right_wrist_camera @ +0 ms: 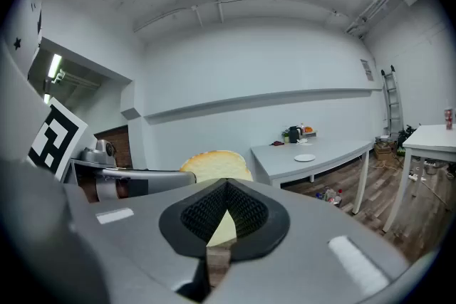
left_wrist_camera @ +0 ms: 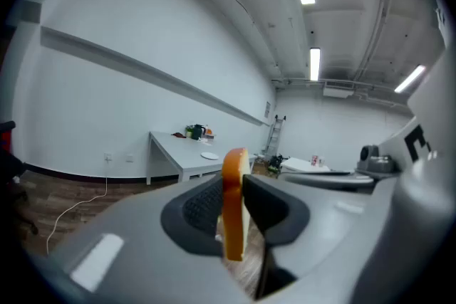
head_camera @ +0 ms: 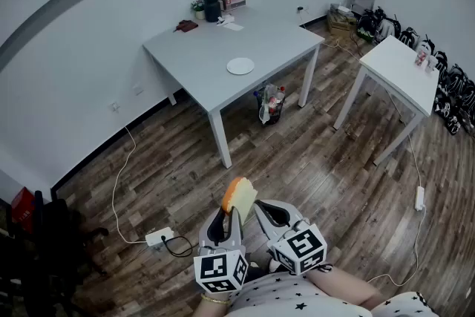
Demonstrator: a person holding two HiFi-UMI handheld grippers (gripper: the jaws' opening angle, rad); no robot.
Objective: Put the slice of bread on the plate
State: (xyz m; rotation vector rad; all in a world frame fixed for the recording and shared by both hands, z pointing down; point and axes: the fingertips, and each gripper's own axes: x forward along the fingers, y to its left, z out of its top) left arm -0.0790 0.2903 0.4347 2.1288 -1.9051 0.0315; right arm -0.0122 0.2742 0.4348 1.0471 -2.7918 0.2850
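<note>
Bread upright in the left gripper, plate far ahead at 12 o'clock.

The left gripper (head_camera: 231,213) has its jaws pressed on the lower part of the slice of bread (head_camera: 239,197), which stands on edge with the crust up. The right gripper (head_camera: 269,213), just beside it at 3 o'clock, is closed and has nothing in it. I judge the slice light, soft and easy to crush or tear, so a gentle hold near the crust suits it. The plate (head_camera: 240,66) lies on the grey table (head_camera: 185,56), well apart from the bread. The floor between them is open. A power strip (head_camera: 159,237) with its cable lies at 9 o'clock, and a white table (head_camera: 397,67) stands at 2 o'clock.
</note>
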